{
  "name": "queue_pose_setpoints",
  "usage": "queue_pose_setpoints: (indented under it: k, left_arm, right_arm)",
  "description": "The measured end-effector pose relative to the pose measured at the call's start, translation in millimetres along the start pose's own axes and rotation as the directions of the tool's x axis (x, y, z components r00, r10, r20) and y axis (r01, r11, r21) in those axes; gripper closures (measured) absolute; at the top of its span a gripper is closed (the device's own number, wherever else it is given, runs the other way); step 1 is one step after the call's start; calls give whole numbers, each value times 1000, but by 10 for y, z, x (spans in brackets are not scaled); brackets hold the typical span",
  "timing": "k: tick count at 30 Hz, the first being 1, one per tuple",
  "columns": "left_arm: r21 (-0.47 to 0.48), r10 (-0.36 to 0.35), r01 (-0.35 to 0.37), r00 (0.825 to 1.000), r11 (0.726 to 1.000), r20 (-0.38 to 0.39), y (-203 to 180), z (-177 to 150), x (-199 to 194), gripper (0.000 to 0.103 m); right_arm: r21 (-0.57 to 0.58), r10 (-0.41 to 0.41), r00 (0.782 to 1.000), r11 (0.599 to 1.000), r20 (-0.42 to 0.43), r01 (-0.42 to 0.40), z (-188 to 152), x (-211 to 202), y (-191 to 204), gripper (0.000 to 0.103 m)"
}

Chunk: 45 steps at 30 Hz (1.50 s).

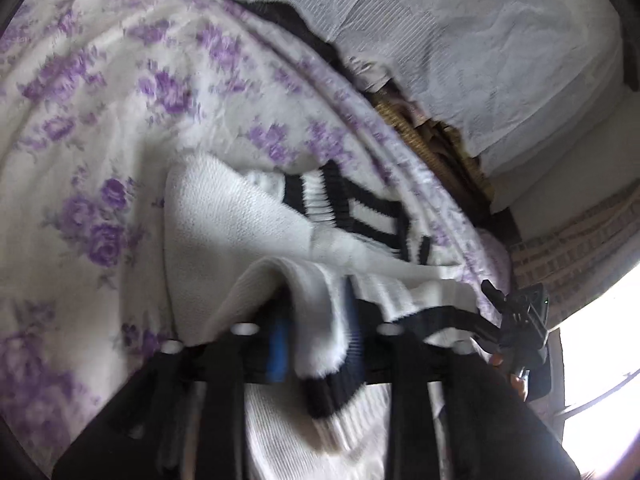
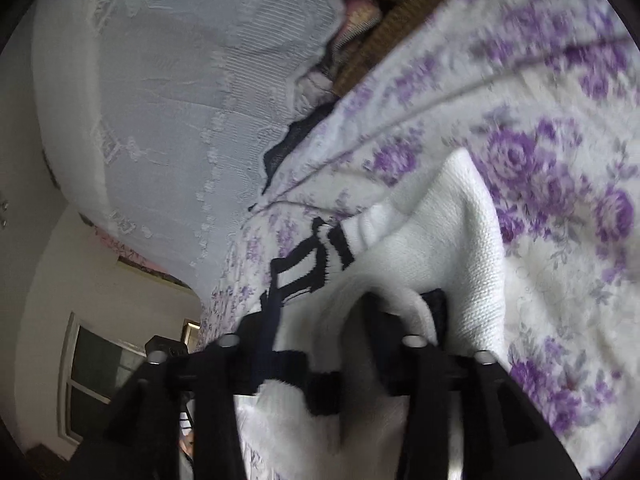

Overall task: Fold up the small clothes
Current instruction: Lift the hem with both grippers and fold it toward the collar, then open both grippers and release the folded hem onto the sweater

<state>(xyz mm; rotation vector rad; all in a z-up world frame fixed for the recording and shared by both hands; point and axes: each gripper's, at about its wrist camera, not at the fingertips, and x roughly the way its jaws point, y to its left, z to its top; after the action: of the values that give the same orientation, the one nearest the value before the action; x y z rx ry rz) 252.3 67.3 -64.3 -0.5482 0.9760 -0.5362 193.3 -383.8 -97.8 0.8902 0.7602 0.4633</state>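
Hand-held gripper [image 1: 316, 344] fingertips under sweater [image 1: 224, 216] folds

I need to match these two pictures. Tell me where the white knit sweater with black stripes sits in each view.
Left wrist: the sweater fills the lower centre, running into the left gripper.
Right wrist: it lies lower centre-right, bunched in the right gripper.
Shared landmark: the purple floral bedsheet beneath it, right side in the right view.

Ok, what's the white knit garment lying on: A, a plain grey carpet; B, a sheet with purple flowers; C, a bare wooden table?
B: the garment lies on a white sheet printed with purple flowers, seen in both wrist views.
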Motion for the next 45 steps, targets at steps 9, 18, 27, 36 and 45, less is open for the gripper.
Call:
queue_pose_setpoints:
  k: [9,18,27,36,45]
  left_arm:
    - [52,-20,21,1000,998,-18,-15,-418,-592,25]
    - [195,-60,80,993,978,-102,-512,-593,-471,25]
    - [141,-11,36,985,989,-174,-398,-518,-90,23]
    - [-61,32,-23,988,998,153,-347,508,-113,24]
    - [128,198,-208,976,970,86,-475,185,67,23]
  right_arm:
    - [-234,-113,986,969,-120,82,-604,-264,384,51]
    - [-303,-173,969,946,-174,115,-732,-59,500,49]
    - [-271,-163,964,957,-209,103,-683,68,437,44]
    - [-79,-190,976,977,104,198,336,280,433,44]
    - [-190,-234,964,948,126,255,71,289,460,44]
